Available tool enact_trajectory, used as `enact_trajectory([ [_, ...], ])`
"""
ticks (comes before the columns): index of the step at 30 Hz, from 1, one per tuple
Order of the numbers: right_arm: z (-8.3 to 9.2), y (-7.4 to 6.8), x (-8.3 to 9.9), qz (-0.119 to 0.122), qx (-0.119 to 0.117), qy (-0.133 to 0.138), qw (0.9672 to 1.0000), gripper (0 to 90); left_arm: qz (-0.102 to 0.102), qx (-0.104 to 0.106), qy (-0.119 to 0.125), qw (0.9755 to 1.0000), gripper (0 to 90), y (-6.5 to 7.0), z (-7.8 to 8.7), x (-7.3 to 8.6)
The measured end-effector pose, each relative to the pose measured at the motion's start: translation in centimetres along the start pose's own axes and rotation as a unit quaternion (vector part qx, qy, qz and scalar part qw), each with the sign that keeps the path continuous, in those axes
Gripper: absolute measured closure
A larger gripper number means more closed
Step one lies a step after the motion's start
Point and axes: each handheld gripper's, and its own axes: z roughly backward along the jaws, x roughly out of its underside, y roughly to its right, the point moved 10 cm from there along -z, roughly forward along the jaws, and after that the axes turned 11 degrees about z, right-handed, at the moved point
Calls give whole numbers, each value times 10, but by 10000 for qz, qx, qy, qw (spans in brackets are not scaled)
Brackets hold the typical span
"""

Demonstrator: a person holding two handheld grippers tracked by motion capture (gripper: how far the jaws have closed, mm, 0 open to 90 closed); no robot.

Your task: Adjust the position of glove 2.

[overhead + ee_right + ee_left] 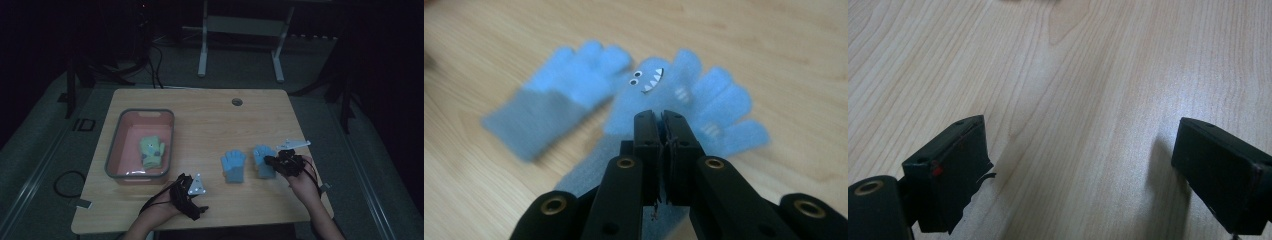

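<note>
Two light blue gloves lie on the wooden table right of centre. The right one (262, 156) has a toothy monster face (659, 95). My right gripper (270, 161) (662, 122) is shut on that glove's fabric, below the face and towards the cuff. The plain-backed blue glove (233, 166) (559, 95) lies free just to its left. A green glove (151, 151) rests inside the pink basket. My left gripper (196, 200) (1083, 135) sits low over bare wood near the front edge, its jaws open with nothing between them.
The pink basket with a grey rim (114, 145) stands at the table's left. A round cable hole (237, 102) lies near the far edge. A white frame (240, 30) stands on the floor beyond the table, and cables lie on the floor at left.
</note>
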Motion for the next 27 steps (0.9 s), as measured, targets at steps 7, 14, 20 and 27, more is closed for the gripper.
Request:
enact_trajectory([
  [7, 5, -19, -32, 70, -64, 202, 9998, 861, -7, -5, -2, 10000, 85, 0, 0, 0],
  [14, -7, -43, -57, 81, -107, 232, 9996, 860, 25, 0, 4, 10000, 85, 0, 0, 0],
  [20, -22, -63, -66, 161, -301, 174, 9993, 859, 2, 1, 8, 10000, 85, 0, 0, 0],
  [27, -45, -72, -54, 160, -403, -91, 9990, 858, -29, 5, 20, 10000, 85, 1, 0, 0],
])
